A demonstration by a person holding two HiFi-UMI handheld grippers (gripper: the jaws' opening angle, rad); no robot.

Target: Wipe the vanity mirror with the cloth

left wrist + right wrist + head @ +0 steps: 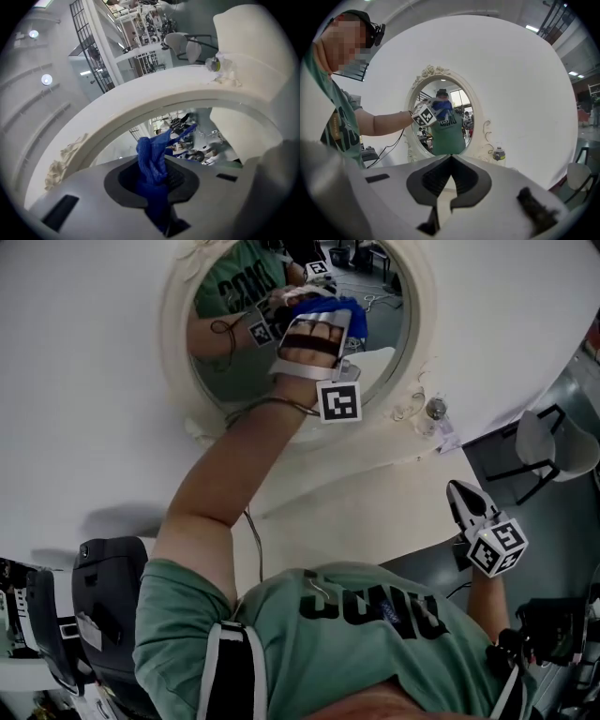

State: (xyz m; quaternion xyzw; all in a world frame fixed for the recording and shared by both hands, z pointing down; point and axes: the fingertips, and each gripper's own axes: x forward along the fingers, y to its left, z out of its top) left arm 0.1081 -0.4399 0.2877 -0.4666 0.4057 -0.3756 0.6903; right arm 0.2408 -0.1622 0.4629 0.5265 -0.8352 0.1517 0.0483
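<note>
nearest to us is our own green shirt [375,615], filling the bottom of the head view, with our bare left arm [220,484] reaching up from it to the vanity mirror [380,334]. the mirror is oval, in a cream carved frame [412,105], and it stands upright against a plain white backdrop [520,84].

our left gripper [323,307] is up at the glass, its marker cube [339,401] towards us. in the left gripper view its jaws are clenched on the blue cloth [151,161]. the cloth is bunched between them, and its loose end pokes out ahead and meets its own reflection on the glass. the left gripper [158,185] is aimed just under the curve of the frame. from the right gripper view, that gripper and the cloth [440,107] sit over the upper part of the glass, towards its left side.

our right gripper [461,495] is held low and well apart from the mirror, off the edge of the white surface. its jaws are closed together with nothing between them, as the right gripper view [450,159] shows.

a small clear bottle [434,412] stands just beside the foot of the frame, on the right. a white chair [553,442] stands further right on the grey floor.
</note>
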